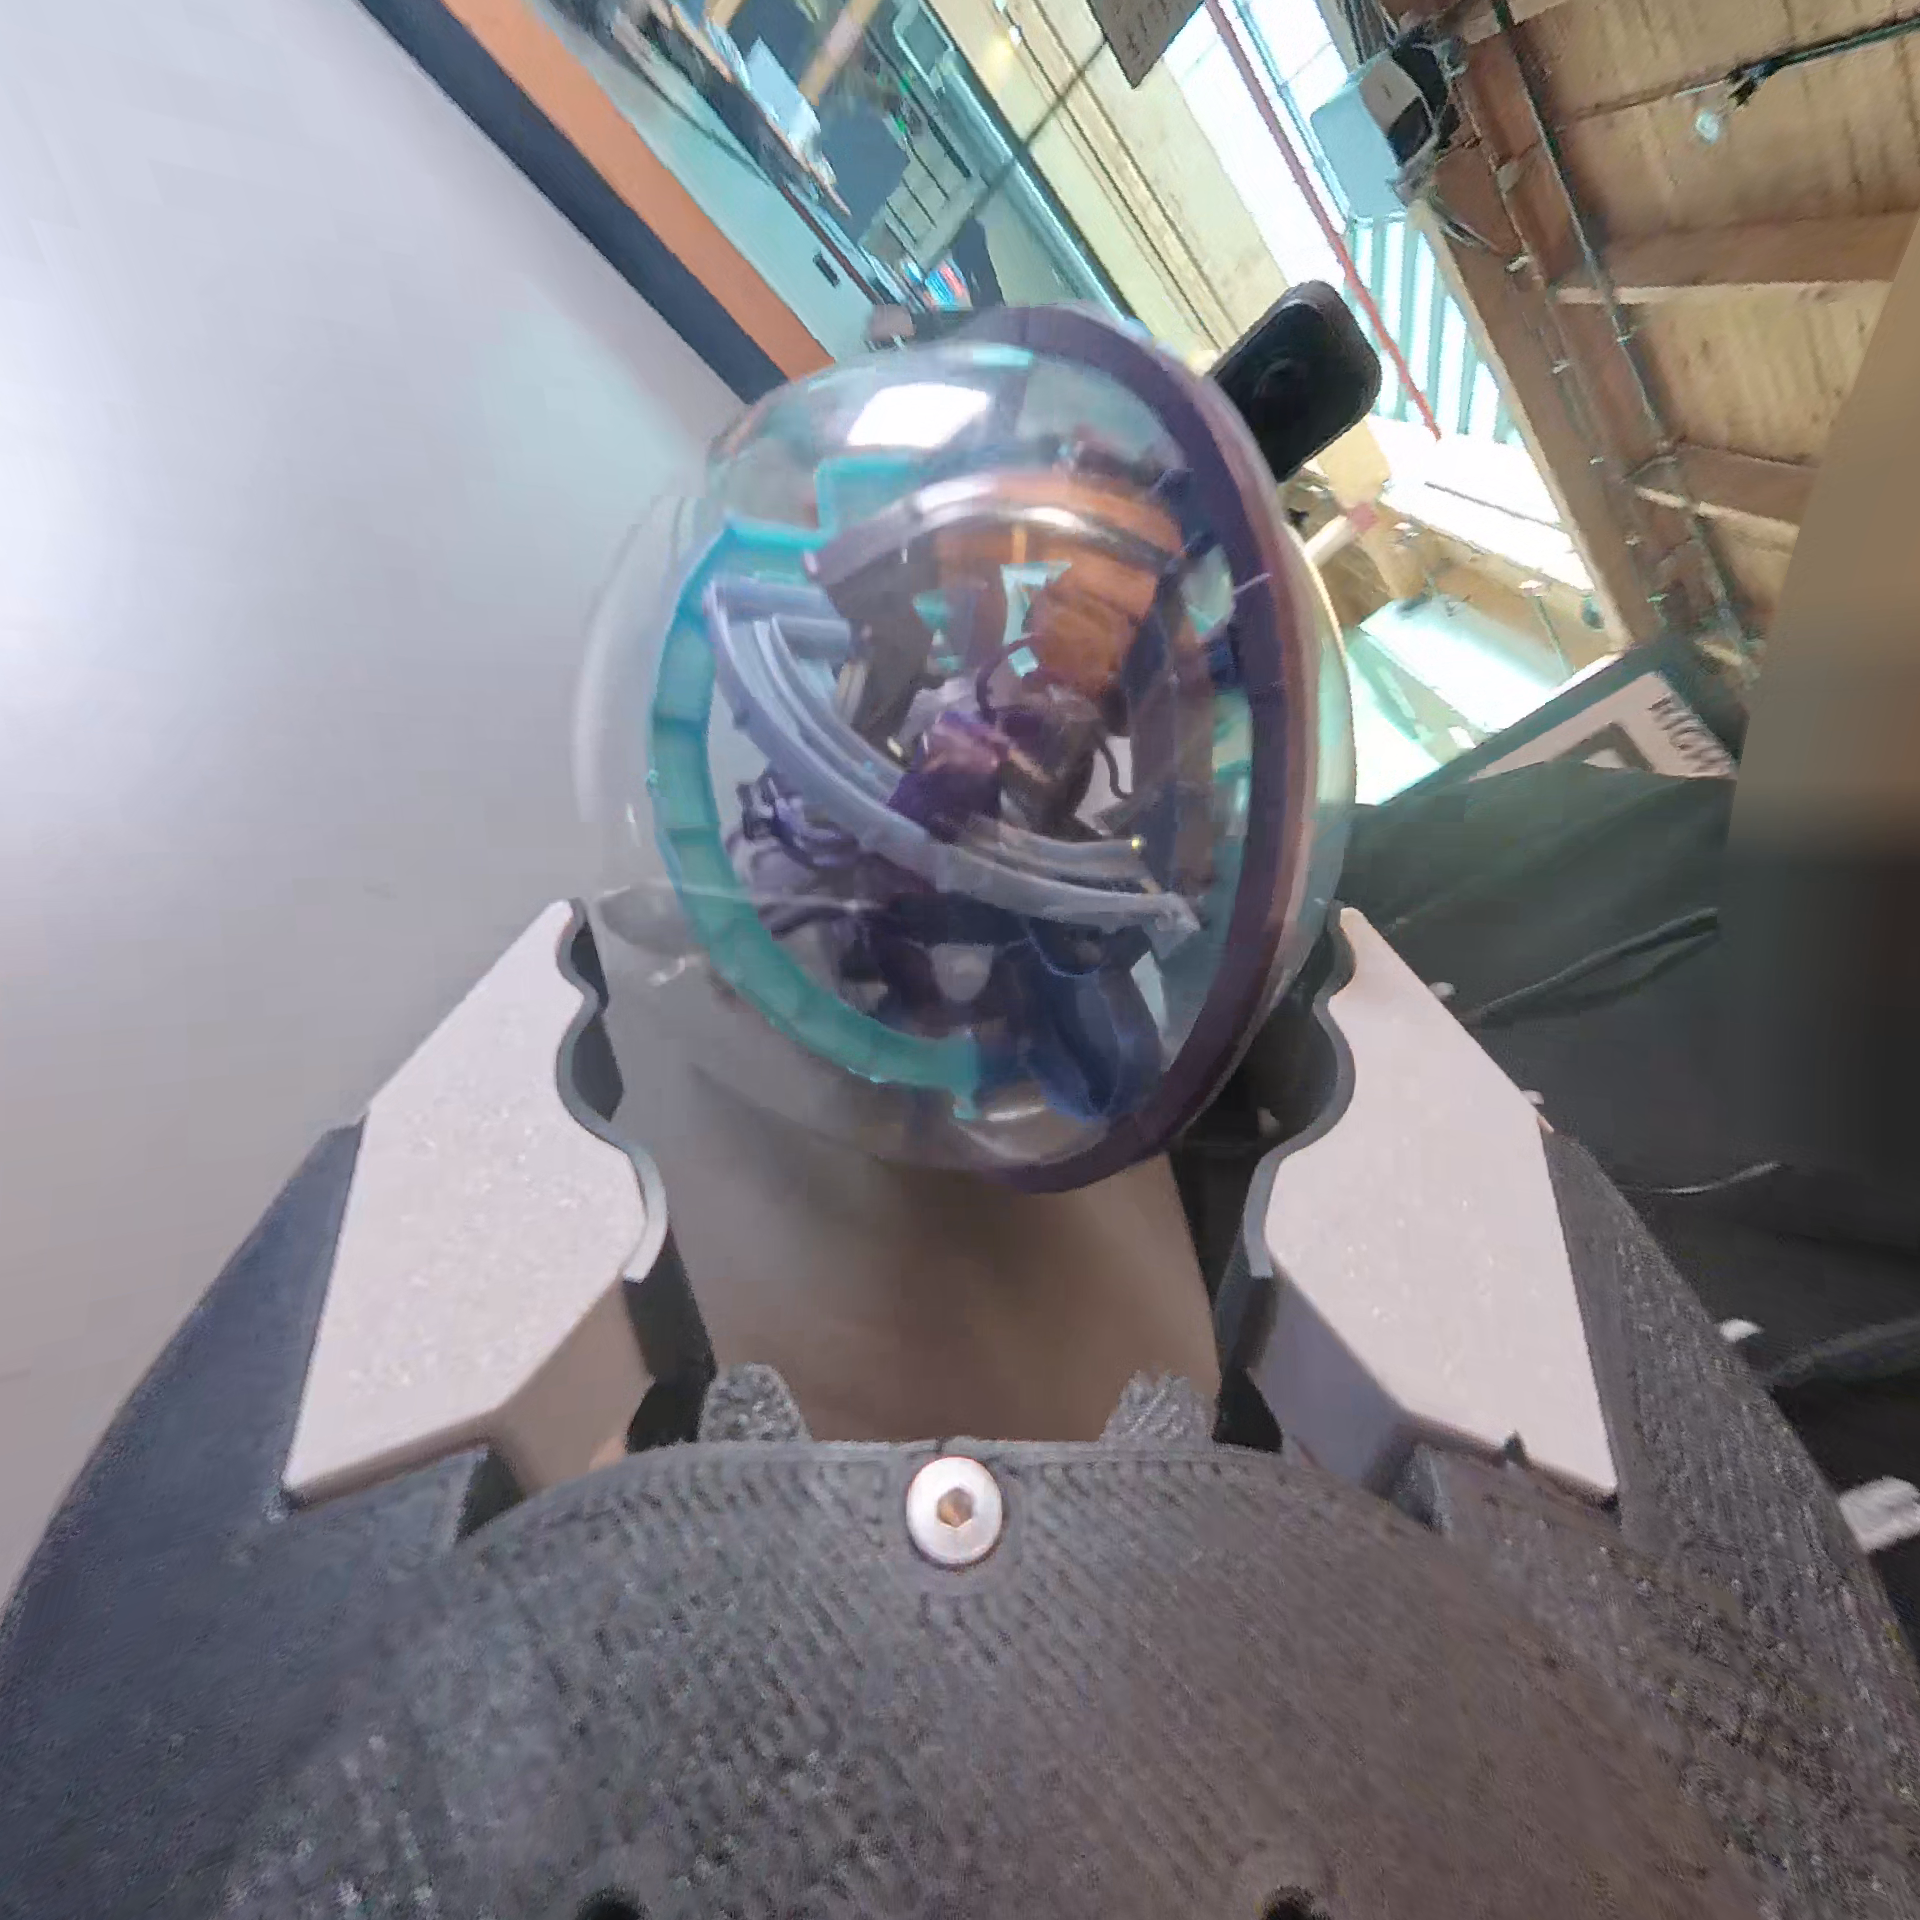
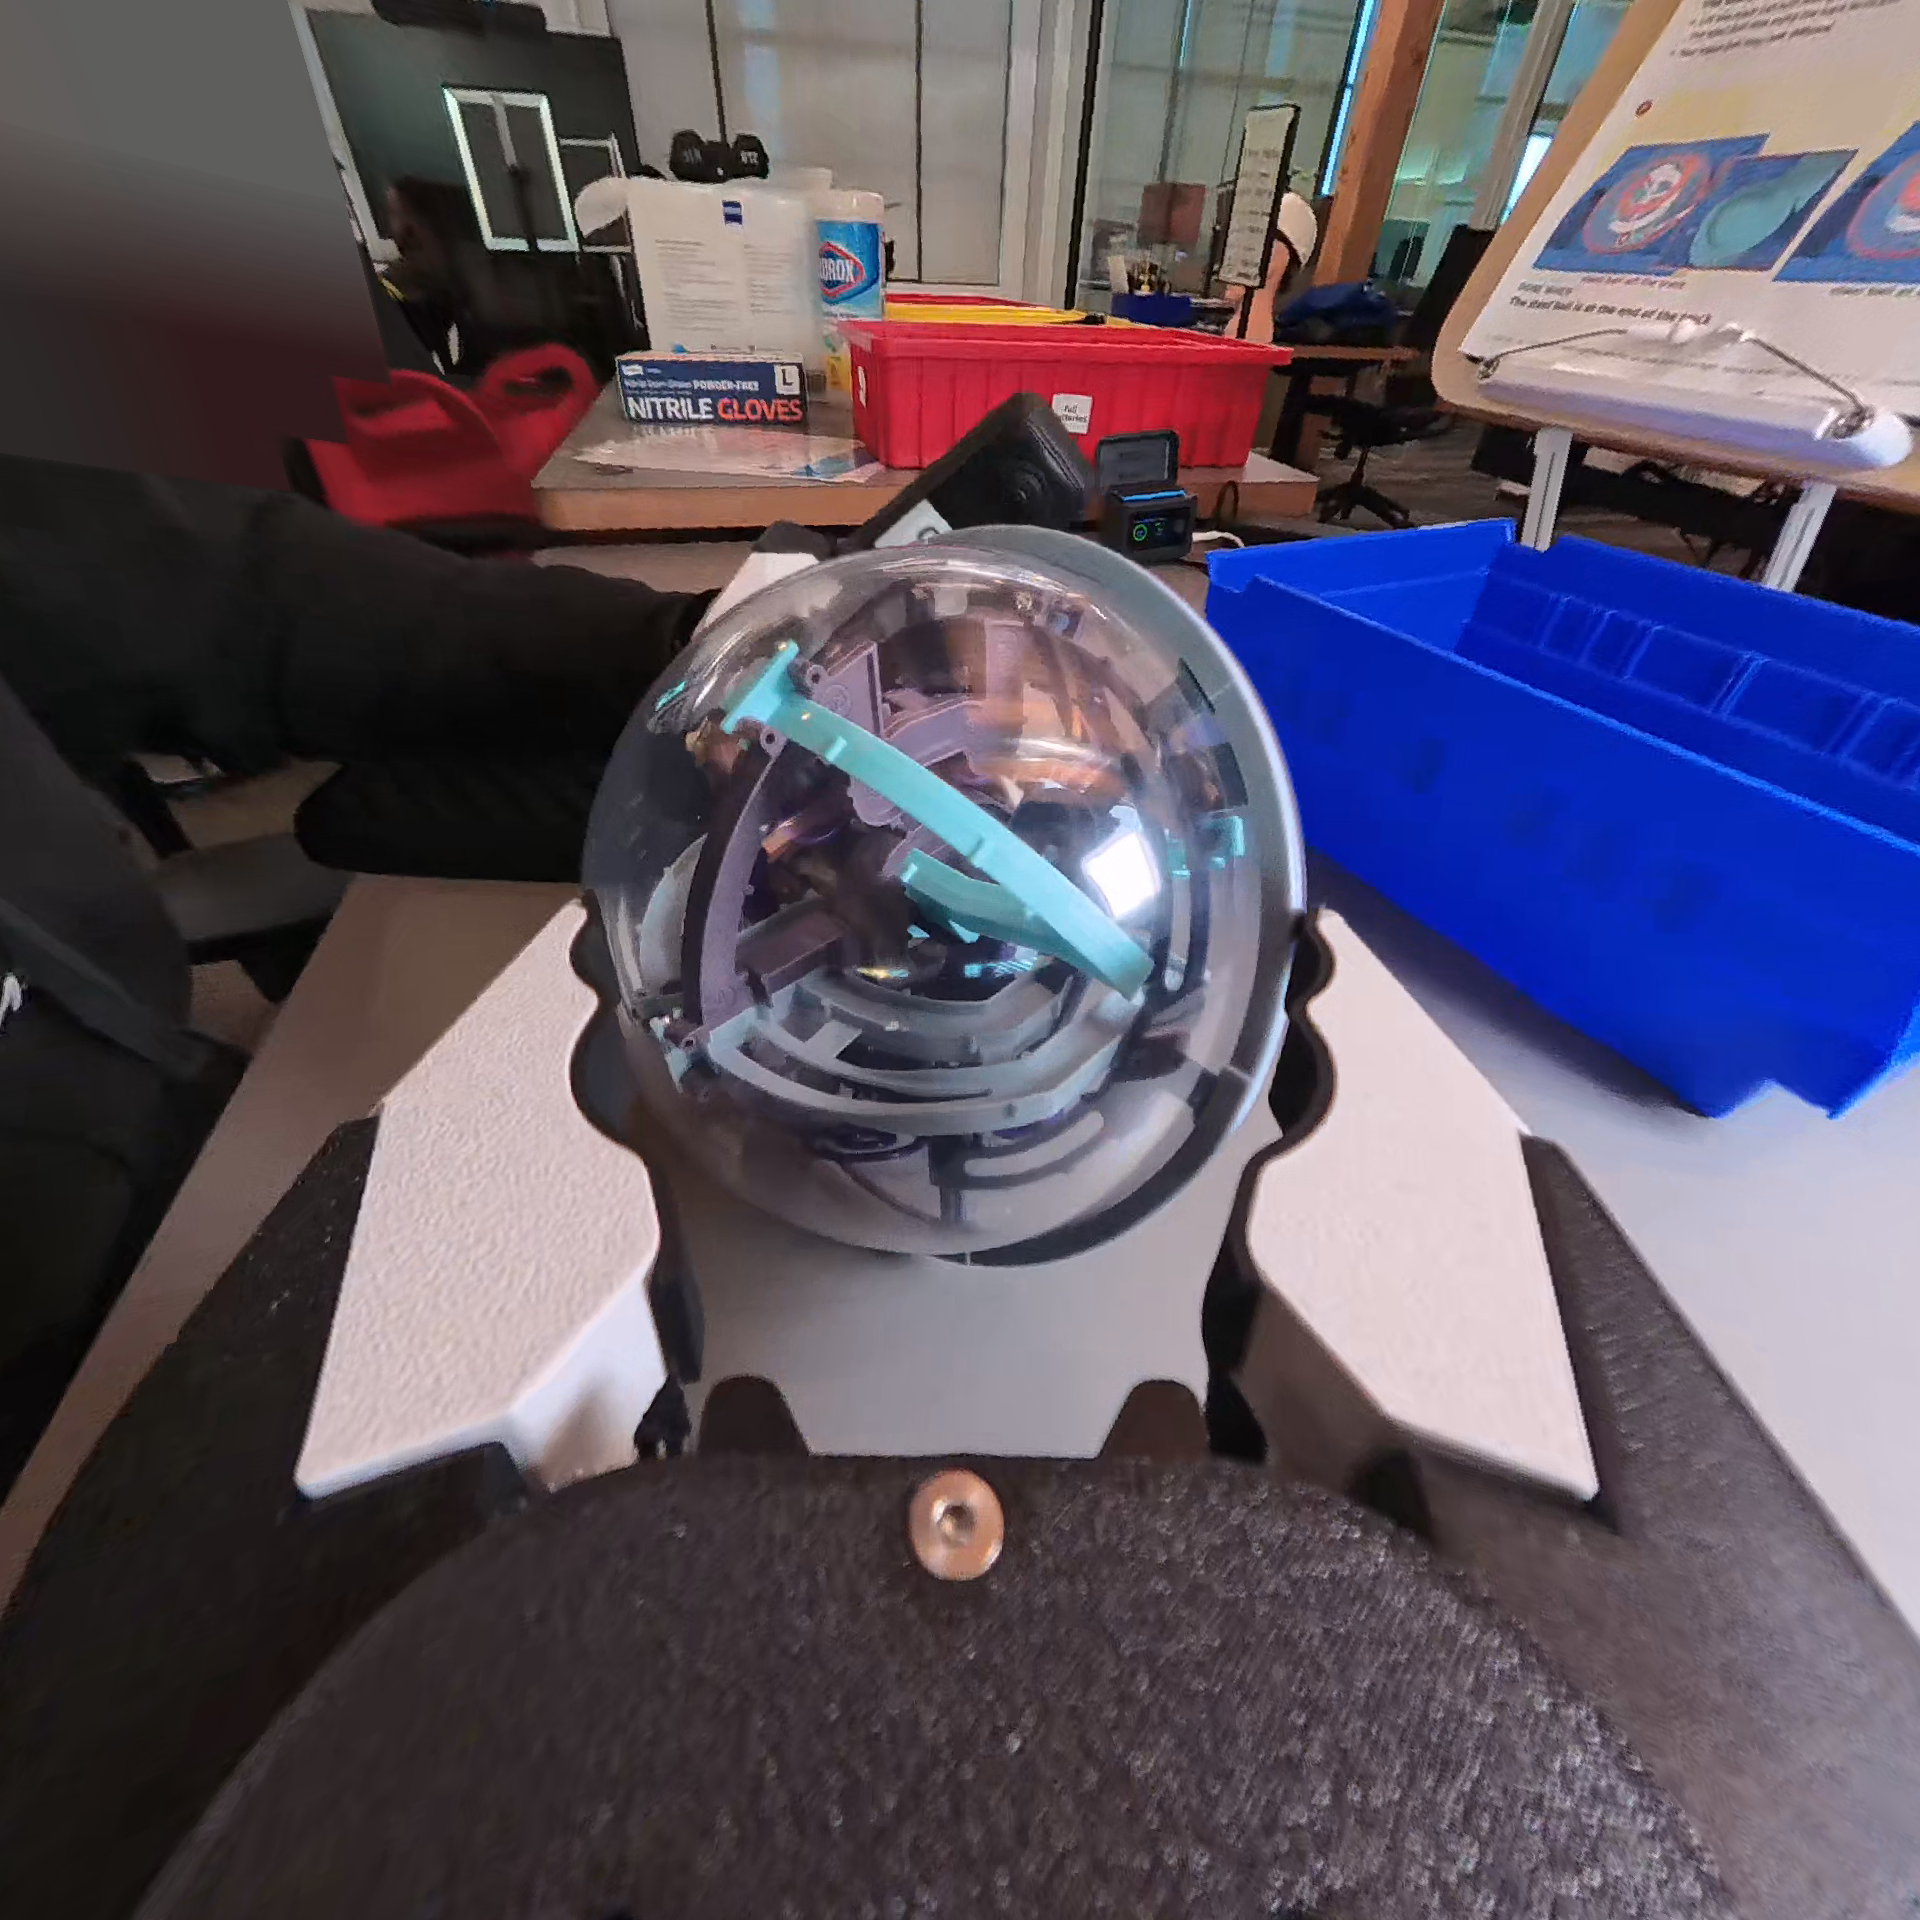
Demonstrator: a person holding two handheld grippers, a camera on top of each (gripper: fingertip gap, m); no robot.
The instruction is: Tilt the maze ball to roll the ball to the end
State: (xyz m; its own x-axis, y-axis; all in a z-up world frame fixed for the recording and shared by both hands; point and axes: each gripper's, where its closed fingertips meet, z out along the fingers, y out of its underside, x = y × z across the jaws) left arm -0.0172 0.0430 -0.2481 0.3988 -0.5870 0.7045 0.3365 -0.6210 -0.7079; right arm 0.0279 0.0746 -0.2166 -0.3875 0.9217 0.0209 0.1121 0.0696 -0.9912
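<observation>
Between the two facing hand-held grippers sits one maze ball (image 2: 940, 894), a clear sphere with teal and grey tracks inside and a dark band around its middle, held up off the white surface (image 2: 1714, 1195). The right hand-held gripper (image 2: 940, 935) has its jaws spread wide, both dark pads pressing the ball's sides. The left hand-held gripper (image 1: 956, 935) is also spread wide around the same ball; its right pad meets the dark band, while contact at its left pad cannot be made out. The left view is steeply rolled, so the room runs diagonally, and a black sleeve (image 2: 364, 665) reaches in from the left of the right view.

On the surface lies one blue bin (image 2: 1621, 790) with dividers. Behind stand one red bin (image 2: 1049, 390), one boxed pack of gloves (image 2: 712, 390), one wipes canister (image 2: 850, 265) and one clipboard (image 2: 1714, 239) carrying a printed sheet with pictures. Several of these bear printed labels.
</observation>
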